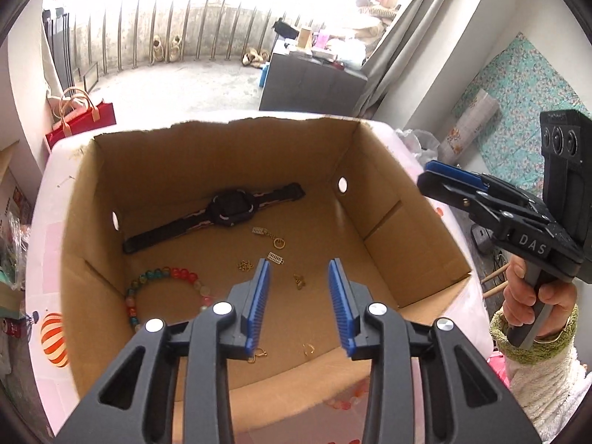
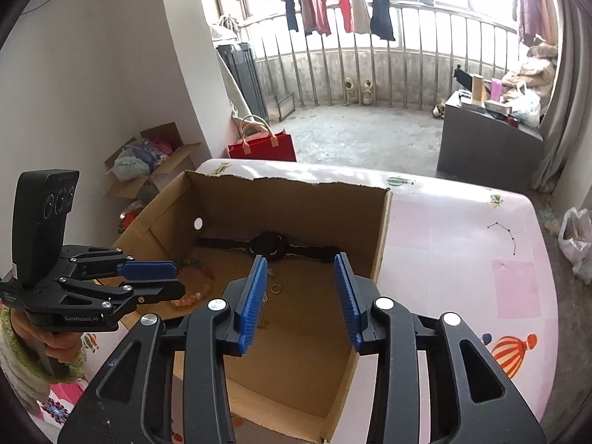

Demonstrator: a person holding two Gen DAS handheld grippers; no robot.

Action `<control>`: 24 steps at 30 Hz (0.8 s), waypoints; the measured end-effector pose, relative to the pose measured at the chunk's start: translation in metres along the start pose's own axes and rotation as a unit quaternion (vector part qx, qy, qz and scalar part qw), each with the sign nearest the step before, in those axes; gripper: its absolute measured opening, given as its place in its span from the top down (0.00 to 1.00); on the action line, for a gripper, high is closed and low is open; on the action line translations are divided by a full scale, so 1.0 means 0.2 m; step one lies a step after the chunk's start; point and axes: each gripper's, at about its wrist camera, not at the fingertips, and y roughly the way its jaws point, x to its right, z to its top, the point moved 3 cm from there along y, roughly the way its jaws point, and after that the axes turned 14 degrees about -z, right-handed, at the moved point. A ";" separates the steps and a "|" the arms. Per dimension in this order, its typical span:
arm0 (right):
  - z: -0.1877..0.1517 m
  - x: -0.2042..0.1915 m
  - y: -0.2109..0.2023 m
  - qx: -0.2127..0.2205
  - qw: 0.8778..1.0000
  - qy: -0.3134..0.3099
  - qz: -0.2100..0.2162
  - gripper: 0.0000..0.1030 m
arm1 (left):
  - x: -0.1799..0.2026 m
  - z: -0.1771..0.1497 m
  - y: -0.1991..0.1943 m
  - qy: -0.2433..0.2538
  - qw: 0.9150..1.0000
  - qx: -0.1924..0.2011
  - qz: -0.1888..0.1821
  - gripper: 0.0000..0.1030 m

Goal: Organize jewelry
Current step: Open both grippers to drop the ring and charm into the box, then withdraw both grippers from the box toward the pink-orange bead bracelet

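Both grippers, left point(image 1: 299, 281) and right point(image 2: 301, 281), apart, empty; bracelet point(image 1: 148, 288) half hidden; gold bits point(image 1: 273, 248) indistinct

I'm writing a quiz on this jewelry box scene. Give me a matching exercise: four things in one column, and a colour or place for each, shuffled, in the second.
Things:
1. watch
2. bead bracelet
3. red bag
4. cardboard box

Descriptions:
A. on the floor beyond the table
B. black, lying by the box's far wall
C. multicoloured, on the box floor in the left wrist view's near left corner
D. brown, open-topped, on the pink tablecloth

Pairs: 1-B, 2-C, 3-A, 4-D
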 end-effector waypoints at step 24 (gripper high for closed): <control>-0.78 -0.08 -0.20 -0.111 0.985 0.125 -0.035 0.22 | 0.17 -0.75 -0.11 0.031 0.990 -0.025 0.138 0.14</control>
